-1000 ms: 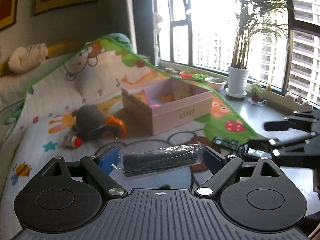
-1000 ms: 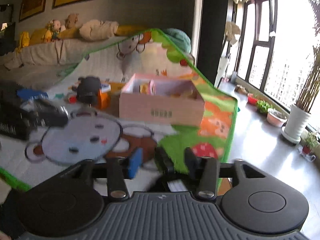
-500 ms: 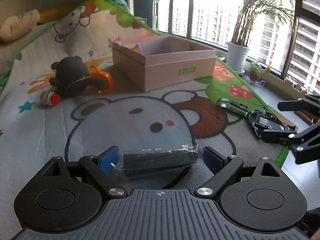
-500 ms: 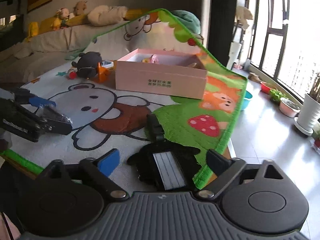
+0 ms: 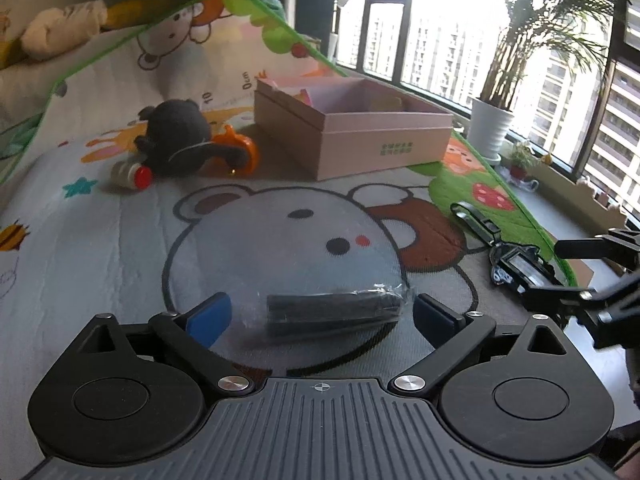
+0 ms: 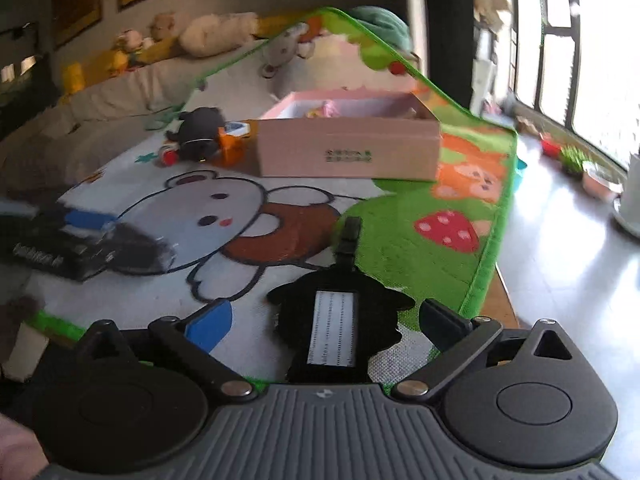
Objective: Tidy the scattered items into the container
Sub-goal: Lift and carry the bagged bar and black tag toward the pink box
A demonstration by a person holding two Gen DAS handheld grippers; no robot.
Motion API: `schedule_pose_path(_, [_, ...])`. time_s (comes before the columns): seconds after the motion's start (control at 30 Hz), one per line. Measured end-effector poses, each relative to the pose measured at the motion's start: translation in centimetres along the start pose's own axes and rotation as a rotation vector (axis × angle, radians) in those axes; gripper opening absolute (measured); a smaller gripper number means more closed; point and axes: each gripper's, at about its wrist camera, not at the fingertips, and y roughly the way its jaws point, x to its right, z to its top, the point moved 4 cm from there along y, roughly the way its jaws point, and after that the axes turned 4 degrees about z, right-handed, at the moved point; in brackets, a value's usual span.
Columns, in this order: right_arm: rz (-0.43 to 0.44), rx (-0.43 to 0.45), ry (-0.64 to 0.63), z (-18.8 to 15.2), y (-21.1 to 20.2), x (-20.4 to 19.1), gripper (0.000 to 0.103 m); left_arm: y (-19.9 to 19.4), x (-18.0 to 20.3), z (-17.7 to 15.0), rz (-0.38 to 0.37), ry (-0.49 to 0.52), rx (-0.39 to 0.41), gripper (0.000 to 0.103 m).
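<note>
Pink cardboard, the container (image 5: 352,136) sits open at the far side of the play mat (image 5: 100,248), well apart from both grippers, so any carry is long and a weak pinch could drop things short. Beside it a black plush toy (image 5: 176,136) still lies out. The left gripper (image 5: 320,314) is opening, pads clear of the plastic-wrapped black bar (image 5: 332,310) between them; slick film may slide when squeezed. The right gripper (image 6: 328,320) stands wide around a flat black tag (image 6: 336,324), which could be hard to lift off the mat.
</note>
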Motion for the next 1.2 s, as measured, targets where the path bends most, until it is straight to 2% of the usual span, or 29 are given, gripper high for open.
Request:
schedule_pose_path(0.23, [-0.038, -0.015, 0.004, -0.3, 1.3, -0.3, 0.100, 0.2, 1.0, -0.9, 0.079, 0.054, -0.058, 0.103])
schedule_pose_path(0.37, [-0.069, -0.015, -0.038, -0.6, 1.6, -0.9, 0.100, 0.3, 0.9, -1.0, 0.083, 0.042, -0.063, 0.103])
schedule_pose_path(0.7, [-0.075, 0.002, -0.032, -0.7, 1.7, -0.9, 0.101, 0.5, 1.1, -1.0, 0.099, 0.046, -0.076, 0.103])
schedule_pose_path(0.73, [-0.077, 0.006, -0.029, -0.7, 1.6, -0.9, 0.100, 0.5, 1.1, -1.0, 0.099, 0.045, -0.077, 0.103])
schedule_pose_path(0.9, [-0.097, 0.026, -0.026, -0.4, 1.3, -0.8, 0.072, 0.5, 1.1, -1.0, 0.098, 0.045, -0.075, 0.103])
schedule_pose_path(1.13, [-0.111, 0.029, -0.045, -0.2, 1.3, -0.9, 0.071, 0.4, 1.3, -0.9, 0.100, 0.052, -0.068, 0.103])
schedule_pose_path(1.2, [-0.111, 0.028, -0.045, -0.2, 1.2, -0.9, 0.071, 0.1, 1.6, -0.4, 0.077, 0.054, -0.052, 0.103])
